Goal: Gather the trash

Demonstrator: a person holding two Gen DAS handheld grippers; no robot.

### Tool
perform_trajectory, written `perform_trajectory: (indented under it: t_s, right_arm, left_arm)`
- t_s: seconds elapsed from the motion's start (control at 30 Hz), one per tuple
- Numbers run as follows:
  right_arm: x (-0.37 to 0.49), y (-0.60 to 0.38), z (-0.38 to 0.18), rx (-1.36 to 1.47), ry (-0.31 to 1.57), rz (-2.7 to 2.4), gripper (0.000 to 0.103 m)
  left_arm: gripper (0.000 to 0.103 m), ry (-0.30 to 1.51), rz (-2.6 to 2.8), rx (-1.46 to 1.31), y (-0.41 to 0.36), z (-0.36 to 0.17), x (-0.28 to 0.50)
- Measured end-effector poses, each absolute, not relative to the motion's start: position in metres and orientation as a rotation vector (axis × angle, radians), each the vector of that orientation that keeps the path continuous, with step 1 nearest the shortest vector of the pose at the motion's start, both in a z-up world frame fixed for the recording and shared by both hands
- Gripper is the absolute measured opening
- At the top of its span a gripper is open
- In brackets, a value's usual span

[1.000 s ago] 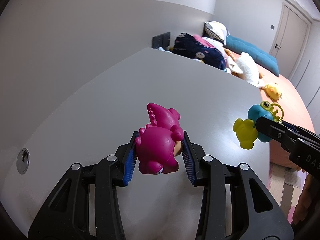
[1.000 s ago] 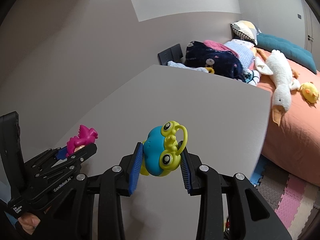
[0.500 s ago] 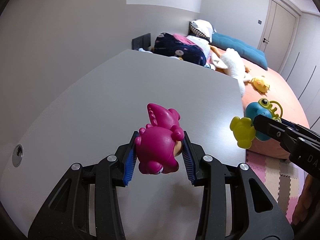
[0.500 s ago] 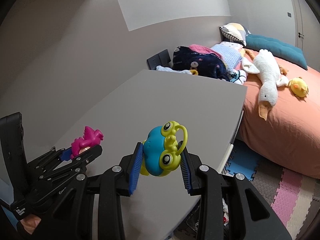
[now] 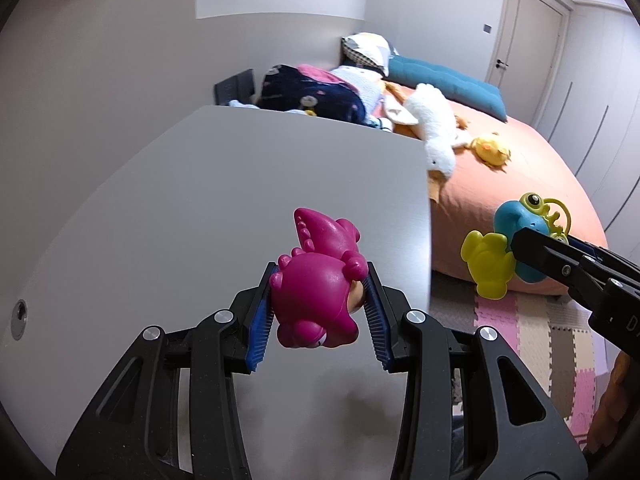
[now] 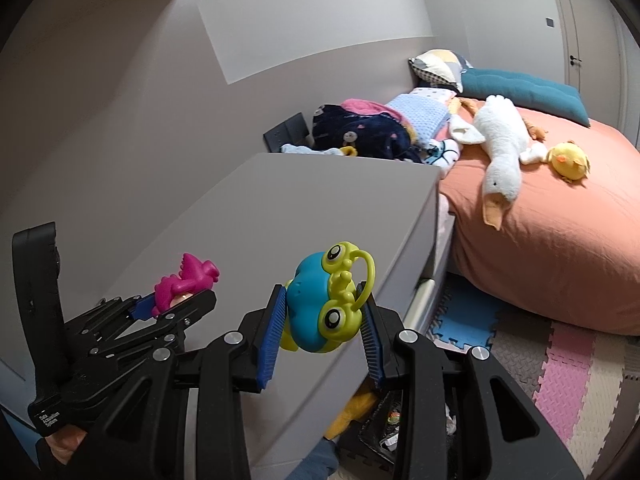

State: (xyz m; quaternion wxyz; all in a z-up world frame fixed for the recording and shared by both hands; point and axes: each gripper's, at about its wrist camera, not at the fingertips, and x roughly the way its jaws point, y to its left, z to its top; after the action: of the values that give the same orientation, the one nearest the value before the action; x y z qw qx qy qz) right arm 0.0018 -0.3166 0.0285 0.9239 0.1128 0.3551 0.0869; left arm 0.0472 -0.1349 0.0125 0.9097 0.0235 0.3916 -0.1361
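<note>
Where the room opens to the right, a bed with an orange cover [image 6: 560, 236] fills the far side, and on it lie a teal cushion [image 6: 524, 90], a white plush goose [image 6: 500, 140] and a small yellow plush chick [image 6: 568, 160]. Left of the bed stands a grey table [image 5: 240, 200], its right edge near the middle of both views; pink, cream and blue foam floor tiles [image 6: 560, 380] show below the bed.

Over the near part of the table the left gripper [image 5: 318, 312] has its blue-ribbed fingers [image 5: 260, 328] pinching a glossy magenta dinosaur toy [image 5: 316, 292], with ridged bumps along its back and a peach patch on its right side; the toy is clear of the tabletop.

To its right, past the table edge, the right gripper [image 6: 322, 320] clamps a blue and yellow-green frog toy [image 6: 324, 304] between its own blue pads [image 6: 270, 340]. The frog has two bulging black-and-white eyes, a looped lime handle and yellow feet, and hangs in the air above the floor
</note>
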Motion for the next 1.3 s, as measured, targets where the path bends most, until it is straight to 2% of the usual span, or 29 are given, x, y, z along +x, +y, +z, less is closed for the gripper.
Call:
perform_trajectory:
  t_s: [0.5, 0.57, 0.63, 0.67, 1.2, 1.27, 1.3]
  right_arm:
    - [-0.030, -0.378, 0.024, 0.286, 0.715, 0.071, 0.037]
    - [-0.035, -0.386, 0.024, 0.289, 0.713, 0.052, 0.037]
    - [-0.038, -0.394, 0.025, 0.293, 0.707, 0.035, 0.037]
    - [-0.040, -0.398, 0.026, 0.296, 0.701, 0.023, 0.037]
    - [-0.059, -0.450, 0.016, 0.348, 0.718, -0.092, 0.038]
    - [-0.059, -0.452, 0.014, 0.343, 0.732, -0.112, 0.053]
    - [-0.059, -0.453, 0.013, 0.337, 0.730, -0.124, 0.066]
  left_arm:
    - [0.041, 0.806, -0.379, 0.087, -0.188, 0.010, 0.031]
    - [0.030, 0.798, -0.388, 0.088, -0.194, 0.011, 0.030]
    - [0.006, 0.806, -0.410, 0.077, -0.199, 0.011, 0.030]
    - [0.003, 0.805, -0.426, 0.075, -0.202, 0.011, 0.029]
    - [0.002, 0.814, -0.522, 0.129, -0.248, 0.013, 0.013]
    - [0.002, 0.826, -0.536, 0.122, -0.249, 0.014, 0.014]
    - [0.002, 0.831, -0.539, 0.115, -0.249, 0.013, 0.015]
